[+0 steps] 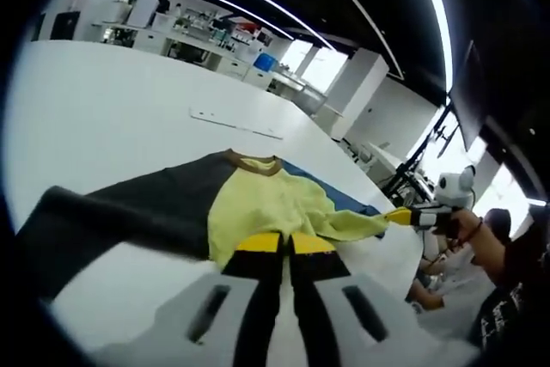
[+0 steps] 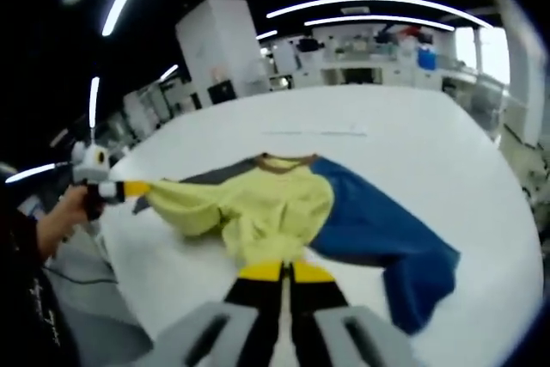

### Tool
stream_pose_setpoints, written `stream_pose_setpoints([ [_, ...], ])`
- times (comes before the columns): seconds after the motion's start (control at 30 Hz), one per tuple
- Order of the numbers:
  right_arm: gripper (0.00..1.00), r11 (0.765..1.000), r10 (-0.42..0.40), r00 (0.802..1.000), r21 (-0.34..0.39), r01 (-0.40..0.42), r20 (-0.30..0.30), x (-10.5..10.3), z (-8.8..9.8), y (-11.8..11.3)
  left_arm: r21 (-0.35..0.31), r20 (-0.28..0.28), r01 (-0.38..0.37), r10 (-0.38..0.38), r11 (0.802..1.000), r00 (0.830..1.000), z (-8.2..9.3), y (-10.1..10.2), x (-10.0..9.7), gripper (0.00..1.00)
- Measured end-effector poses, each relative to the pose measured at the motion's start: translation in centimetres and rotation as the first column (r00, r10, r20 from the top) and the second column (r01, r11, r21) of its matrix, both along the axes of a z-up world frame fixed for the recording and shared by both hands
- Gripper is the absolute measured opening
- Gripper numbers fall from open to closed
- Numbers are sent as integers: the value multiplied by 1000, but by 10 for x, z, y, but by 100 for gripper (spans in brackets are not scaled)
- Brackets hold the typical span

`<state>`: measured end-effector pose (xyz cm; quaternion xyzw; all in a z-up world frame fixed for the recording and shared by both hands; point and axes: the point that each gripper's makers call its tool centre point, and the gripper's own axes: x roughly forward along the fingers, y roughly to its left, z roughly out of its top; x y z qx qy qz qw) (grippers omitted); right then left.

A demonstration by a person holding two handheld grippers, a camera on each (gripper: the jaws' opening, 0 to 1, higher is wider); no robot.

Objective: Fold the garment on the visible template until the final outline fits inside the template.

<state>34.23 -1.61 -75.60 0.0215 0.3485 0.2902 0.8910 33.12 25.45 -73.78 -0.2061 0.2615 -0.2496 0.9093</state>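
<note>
The limp, light colour-block sweatshirt (image 2: 284,204) lay bunched on the white table (image 2: 404,126); both the left gripper (image 1: 285,242) and right gripper (image 2: 284,271) pinched its yellow hem, 2 sensible holds

No readable text, label or number anywhere here

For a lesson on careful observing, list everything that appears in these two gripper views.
garment: one; yellow body, grey sleeve, blue sleeve, brown collar; spread on the table
table: one, white, under the garment
thin strip: one, white, on the table beyond the collar
benches with equipment: several, white, in the background
left gripper: one, black with yellow tips, shut on yellow cloth
right gripper: one, same colours, shut on yellow cloth
hand: one, holding the right gripper
</note>
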Motion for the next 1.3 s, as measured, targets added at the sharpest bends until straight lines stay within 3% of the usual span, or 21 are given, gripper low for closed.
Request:
stream_pose_setpoints([
  [0.53,0,999,-36,999,-35,35,-19,-34,4,-16,18,-29,39,-39,999,999,7,6,-36,0],
  [0.8,0,996,-58,998,-70,56,-18,-50,5,-27,47,-99,49,-44,998,994,-1,15,-54,0],
  [1.1,0,990,-104,990,-110,93,-95,-68,-18,-42,55,-171,19,-10,998,985,-23,28,-66,0],
  [1.3,0,976,-108,983,-201,77,-148,-83,-45,-53,83,-233,-11,31,996,972,-46,39,-75,0],
])
